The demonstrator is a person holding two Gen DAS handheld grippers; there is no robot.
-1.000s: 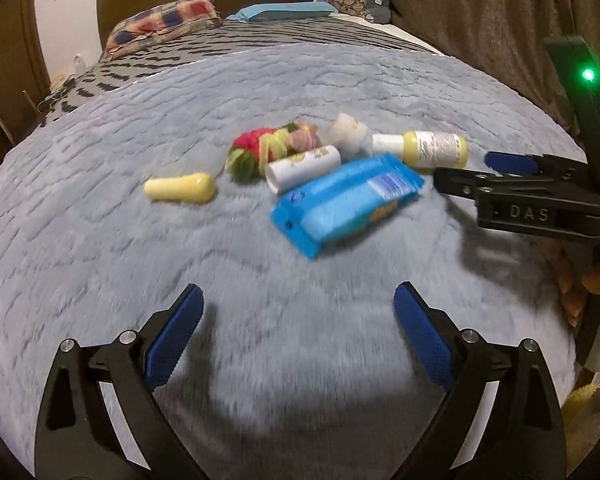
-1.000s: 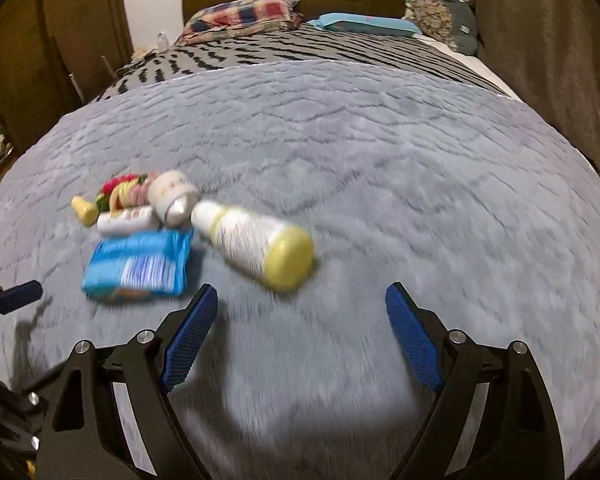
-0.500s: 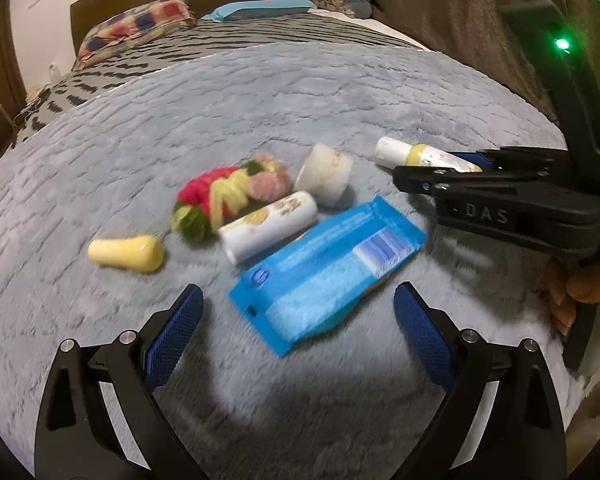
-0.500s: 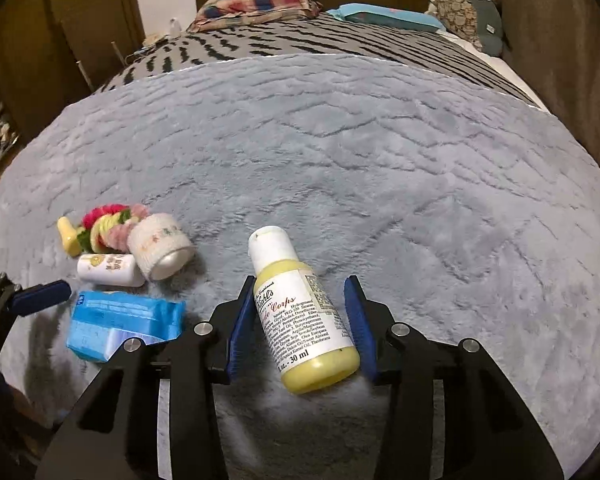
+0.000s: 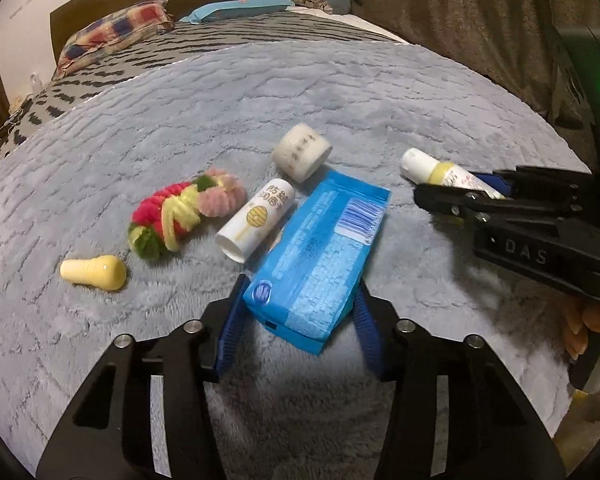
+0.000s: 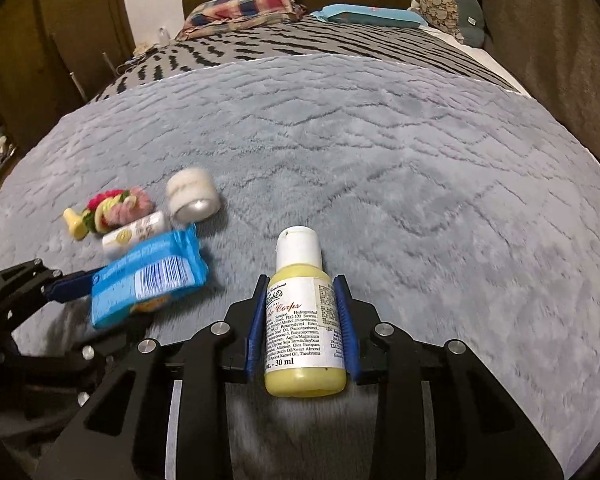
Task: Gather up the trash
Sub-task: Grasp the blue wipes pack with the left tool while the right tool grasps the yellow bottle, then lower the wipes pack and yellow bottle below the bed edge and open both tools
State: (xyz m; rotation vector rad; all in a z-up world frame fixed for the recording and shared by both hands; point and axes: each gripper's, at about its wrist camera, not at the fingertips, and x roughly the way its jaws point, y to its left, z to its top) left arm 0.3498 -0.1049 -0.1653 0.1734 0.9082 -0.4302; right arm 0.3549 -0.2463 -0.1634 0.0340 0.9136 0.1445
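Now grasp step: right gripper pinching yellow lotion bottle right of blue wipes pack, left gripper jaws closing around that pack on grey blanket; next probably lift both.

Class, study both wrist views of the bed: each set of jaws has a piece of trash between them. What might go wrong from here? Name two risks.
1. The left gripper jaws are closing on only the near end of the blue packet; it may sag or slip out.
2. That packet lies against the white tube, so lifting it could roll the tube across the grey blanket.
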